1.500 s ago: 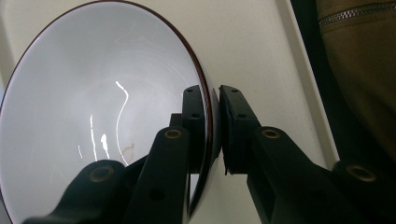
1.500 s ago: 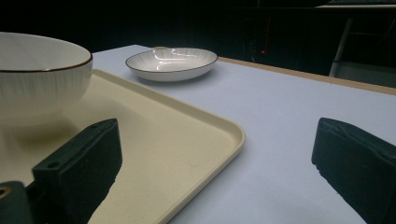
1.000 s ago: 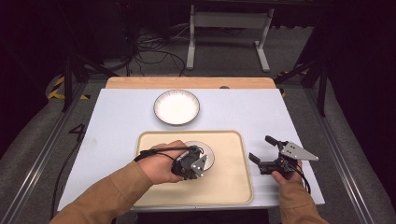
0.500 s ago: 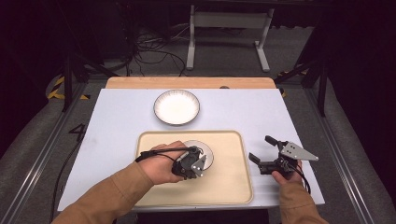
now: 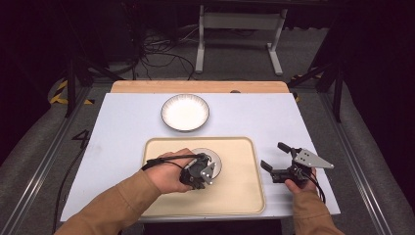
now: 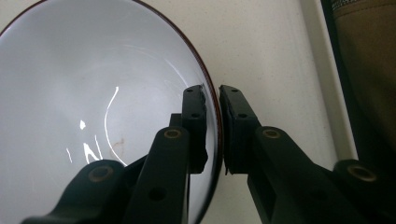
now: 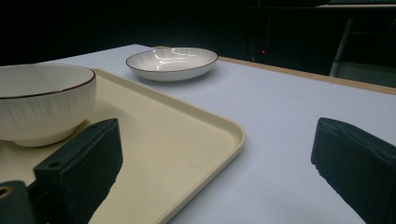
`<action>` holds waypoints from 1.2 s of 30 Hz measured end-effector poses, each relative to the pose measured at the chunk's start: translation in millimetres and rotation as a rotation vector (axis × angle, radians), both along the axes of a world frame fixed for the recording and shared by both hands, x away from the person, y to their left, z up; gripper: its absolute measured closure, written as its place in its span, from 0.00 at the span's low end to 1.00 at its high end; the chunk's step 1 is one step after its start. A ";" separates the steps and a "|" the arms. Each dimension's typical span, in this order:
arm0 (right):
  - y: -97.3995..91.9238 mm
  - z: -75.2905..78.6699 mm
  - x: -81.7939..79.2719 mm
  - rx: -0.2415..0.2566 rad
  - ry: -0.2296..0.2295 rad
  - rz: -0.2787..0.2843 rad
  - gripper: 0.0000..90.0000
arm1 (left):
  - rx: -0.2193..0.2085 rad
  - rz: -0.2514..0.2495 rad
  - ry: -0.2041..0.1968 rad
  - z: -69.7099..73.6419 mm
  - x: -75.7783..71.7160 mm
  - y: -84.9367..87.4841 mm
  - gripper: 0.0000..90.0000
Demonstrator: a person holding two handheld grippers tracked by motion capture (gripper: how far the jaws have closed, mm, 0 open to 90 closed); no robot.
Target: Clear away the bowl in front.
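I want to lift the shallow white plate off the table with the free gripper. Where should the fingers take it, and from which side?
Take the plate by its raised rim, one finger inside and one outside, from above on the near right edge. It lies flat and is too wide to span; its rim flares upward.

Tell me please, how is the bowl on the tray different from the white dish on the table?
The bowl stands on the beige tray, while the dish rests on the bare table beyond it. The bowl is deep with steep sides; the dish is shallow and wide. The left gripper has its jaws closed over the bowl's rim; nothing touches the dish. Both are white, ribbed outside, with a thin dark rim.
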State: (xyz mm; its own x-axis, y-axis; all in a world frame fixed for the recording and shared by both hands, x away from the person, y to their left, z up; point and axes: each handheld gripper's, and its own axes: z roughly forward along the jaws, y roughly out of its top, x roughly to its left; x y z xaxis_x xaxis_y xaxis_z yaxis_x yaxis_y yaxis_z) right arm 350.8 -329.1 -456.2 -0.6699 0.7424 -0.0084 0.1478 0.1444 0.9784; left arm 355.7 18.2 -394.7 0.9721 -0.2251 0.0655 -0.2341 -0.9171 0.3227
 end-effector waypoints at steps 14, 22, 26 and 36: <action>-0.1 0.0 0.2 0.002 0.004 0.000 0.03 | -0.040 0.092 0.024 -1.5 0.6 1.9 0.55; -0.4 0.0 0.4 0.005 0.005 0.006 0.03 | -0.161 0.157 0.049 4.8 -3.4 9.3 0.21; -0.5 0.1 0.5 0.005 0.006 0.008 0.03 | -0.225 0.186 0.037 8.1 -6.9 14.0 0.13; -1.1 0.1 0.9 0.010 0.011 0.016 0.03 | -0.480 0.308 0.037 17.0 -8.7 39.5 0.05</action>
State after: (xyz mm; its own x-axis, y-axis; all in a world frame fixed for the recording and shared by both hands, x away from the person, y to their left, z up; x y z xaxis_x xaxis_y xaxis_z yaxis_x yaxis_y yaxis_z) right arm 351.7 -330.2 -456.1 -0.6818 0.7315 0.0065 0.1562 0.1368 0.9782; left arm 347.0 57.7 -377.7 0.9917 0.1159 0.0551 0.0405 -0.6900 0.7227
